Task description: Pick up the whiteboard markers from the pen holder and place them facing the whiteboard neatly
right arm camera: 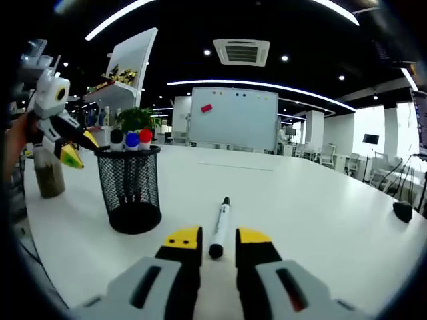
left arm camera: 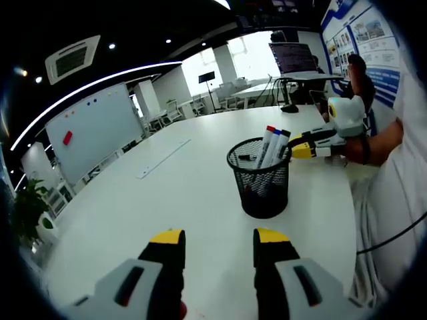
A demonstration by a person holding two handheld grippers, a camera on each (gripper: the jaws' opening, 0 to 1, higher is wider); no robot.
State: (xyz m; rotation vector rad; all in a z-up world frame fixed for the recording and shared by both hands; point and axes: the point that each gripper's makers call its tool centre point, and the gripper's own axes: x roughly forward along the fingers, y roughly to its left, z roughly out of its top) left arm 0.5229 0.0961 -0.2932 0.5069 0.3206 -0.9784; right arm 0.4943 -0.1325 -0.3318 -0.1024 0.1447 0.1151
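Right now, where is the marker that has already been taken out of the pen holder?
In the right gripper view, the black marker lies flat on the white table, just ahead of the right hand-held gripper, right of the mesh pen holder, pointing toward the whiteboard.

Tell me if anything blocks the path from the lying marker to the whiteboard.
Nothing visible does. From the marker, bare table runs toward the whiteboard; the pen holder stands off to the view's left.

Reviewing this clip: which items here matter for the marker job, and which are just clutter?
Job items:
- pen holder
- capped markers standing in it
- black marker lying on the table
- whiteboard

Just lying about:
- potted plant
- brownish container
- small black object
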